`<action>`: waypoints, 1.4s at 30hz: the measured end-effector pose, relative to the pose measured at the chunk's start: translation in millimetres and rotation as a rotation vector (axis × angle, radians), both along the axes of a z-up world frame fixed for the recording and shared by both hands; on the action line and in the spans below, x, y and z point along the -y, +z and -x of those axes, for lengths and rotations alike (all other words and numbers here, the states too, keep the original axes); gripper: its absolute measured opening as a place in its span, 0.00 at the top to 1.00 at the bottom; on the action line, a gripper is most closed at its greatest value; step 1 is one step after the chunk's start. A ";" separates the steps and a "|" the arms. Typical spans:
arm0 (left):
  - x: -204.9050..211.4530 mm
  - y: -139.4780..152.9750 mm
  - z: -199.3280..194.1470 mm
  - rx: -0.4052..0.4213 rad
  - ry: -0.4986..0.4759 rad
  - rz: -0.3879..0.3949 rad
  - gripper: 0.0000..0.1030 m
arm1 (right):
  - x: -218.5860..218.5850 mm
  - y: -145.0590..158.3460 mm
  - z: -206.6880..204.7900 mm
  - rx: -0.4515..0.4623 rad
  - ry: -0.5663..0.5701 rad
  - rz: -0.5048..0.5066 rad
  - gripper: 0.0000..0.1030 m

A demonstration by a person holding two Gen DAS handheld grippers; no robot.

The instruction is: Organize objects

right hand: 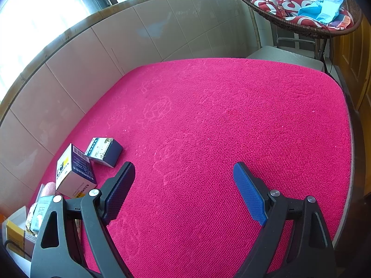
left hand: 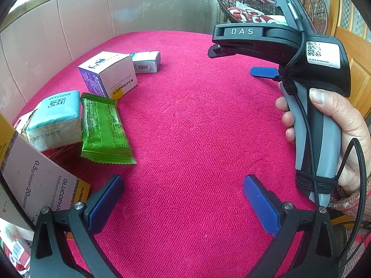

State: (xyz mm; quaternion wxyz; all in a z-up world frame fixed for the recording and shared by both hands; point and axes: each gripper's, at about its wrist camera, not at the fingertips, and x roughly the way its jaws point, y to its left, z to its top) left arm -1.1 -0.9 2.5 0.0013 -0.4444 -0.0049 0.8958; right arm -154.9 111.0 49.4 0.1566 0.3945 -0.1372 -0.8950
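Boxes and packets sit grouped at the left of the pink worktop: a purple-and-white box touching a small grey box, and nearer you a blue tissue pack pressed against a green snack wrapper, with a Glucophage carton at the left edge. Your left tool hangs with its blue pads spread wide and empty over bare cloth. Your right tool is likewise spread and empty, your hand wrapped round its handle.
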 end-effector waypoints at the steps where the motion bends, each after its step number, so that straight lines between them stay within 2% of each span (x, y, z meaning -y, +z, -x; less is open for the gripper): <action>1: -0.1 0.2 -0.1 0.000 0.000 0.000 0.00 | -0.3 -0.2 -0.4 0.000 -0.001 -0.002 0.15; 37: -1.6 -3.4 4.4 -0.001 0.021 0.000 0.00 | -3.8 -0.1 0.1 -0.001 0.002 0.030 0.15; 40: -8.6 0.3 0.6 -0.016 0.070 0.036 0.00 | -4.3 0.1 0.1 -0.001 0.002 0.034 0.15; 42: -18.2 9.6 -6.4 -0.065 0.090 0.080 0.00 | -4.9 -0.1 0.3 -0.001 0.002 0.039 0.15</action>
